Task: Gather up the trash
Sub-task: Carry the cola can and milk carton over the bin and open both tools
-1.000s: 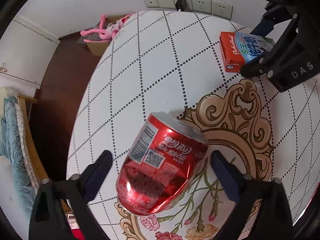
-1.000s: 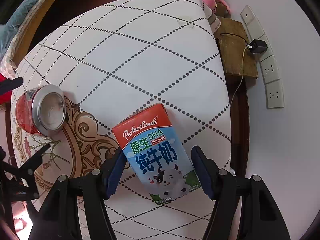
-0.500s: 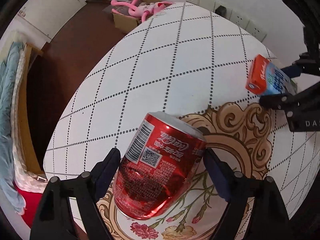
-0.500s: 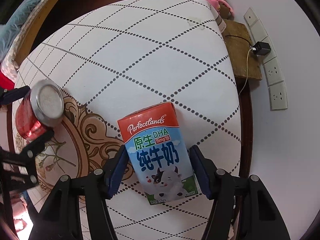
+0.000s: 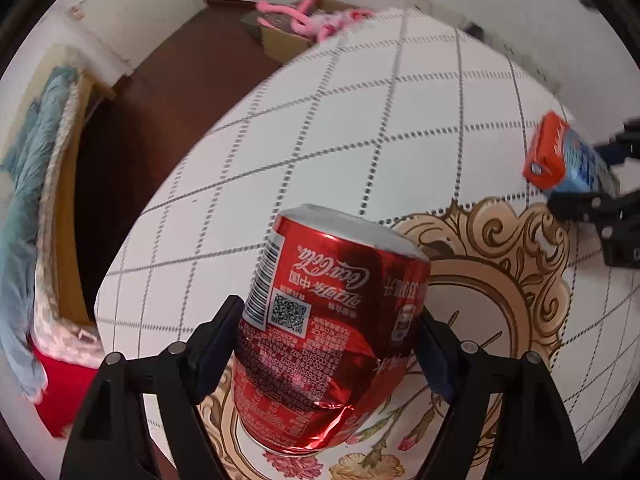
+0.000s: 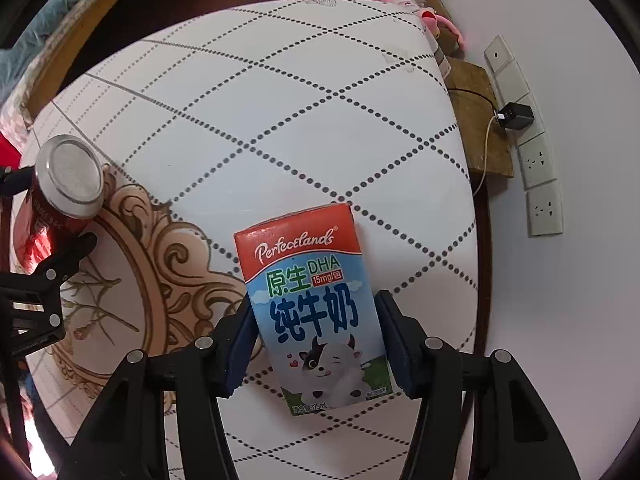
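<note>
Jaws point down, closing around can [image 5: 328,336] and carton [image 6: 316,312].

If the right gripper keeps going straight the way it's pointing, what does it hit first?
Most likely the milk carton, already between the right gripper pads as its jaws have been closing. Past the carton it would meet the white tabletop; depth is hard to judge.

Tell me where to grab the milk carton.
Milk carton: pinch its two long narrow side faces near the lower half, coming straight down from above. It lies flat, printed face up, sides parallel and already between the right tongs, whose jaws have just been closing.
</note>
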A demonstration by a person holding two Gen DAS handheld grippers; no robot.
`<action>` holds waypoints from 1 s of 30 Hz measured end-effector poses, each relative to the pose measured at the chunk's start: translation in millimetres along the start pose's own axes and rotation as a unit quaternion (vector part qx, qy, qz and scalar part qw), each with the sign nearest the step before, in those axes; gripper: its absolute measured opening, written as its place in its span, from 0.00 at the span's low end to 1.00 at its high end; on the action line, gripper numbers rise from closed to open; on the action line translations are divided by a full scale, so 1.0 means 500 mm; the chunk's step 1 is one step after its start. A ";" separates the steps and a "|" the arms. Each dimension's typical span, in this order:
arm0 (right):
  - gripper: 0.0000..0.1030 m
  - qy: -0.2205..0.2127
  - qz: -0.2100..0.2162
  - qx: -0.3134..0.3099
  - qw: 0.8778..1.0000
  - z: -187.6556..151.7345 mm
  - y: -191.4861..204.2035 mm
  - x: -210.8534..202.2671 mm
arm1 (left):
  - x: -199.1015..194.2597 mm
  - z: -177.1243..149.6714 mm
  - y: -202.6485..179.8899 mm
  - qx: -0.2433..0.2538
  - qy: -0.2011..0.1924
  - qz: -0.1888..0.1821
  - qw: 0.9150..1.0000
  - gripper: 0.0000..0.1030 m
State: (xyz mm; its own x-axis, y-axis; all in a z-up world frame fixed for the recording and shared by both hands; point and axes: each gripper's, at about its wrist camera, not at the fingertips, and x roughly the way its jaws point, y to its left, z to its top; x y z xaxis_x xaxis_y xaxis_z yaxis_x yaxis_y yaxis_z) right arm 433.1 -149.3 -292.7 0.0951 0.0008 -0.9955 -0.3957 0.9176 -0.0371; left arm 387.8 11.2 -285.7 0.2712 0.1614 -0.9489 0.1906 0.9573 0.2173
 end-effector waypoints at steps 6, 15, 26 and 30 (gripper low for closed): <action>0.56 -0.045 0.016 0.016 0.999 -0.032 0.007 -0.048 | -0.079 -0.055 0.033 -0.100 -0.035 0.017 0.994 0.76; 0.56 -0.112 0.068 0.002 0.991 -0.102 0.099 -0.173 | -0.267 -0.186 0.123 -0.215 -0.107 0.066 0.968 0.76; 0.55 -0.164 0.162 -0.090 0.969 -0.167 0.406 -0.351 | -0.462 -0.439 0.315 -0.312 -0.160 0.113 0.930 0.76; 0.55 -0.154 0.201 -0.137 0.958 -0.196 0.569 -0.363 | -0.474 -0.587 0.403 -0.375 -0.151 0.112 0.908 0.76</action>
State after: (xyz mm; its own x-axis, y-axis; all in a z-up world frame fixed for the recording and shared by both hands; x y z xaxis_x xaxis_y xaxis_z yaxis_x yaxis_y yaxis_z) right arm 213.5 72.8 -131.2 0.1337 0.4878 -0.8627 -0.6784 0.6796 0.2791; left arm 85.0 236.4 -84.3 0.4917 0.4076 -0.7695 -0.5661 0.8211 0.0731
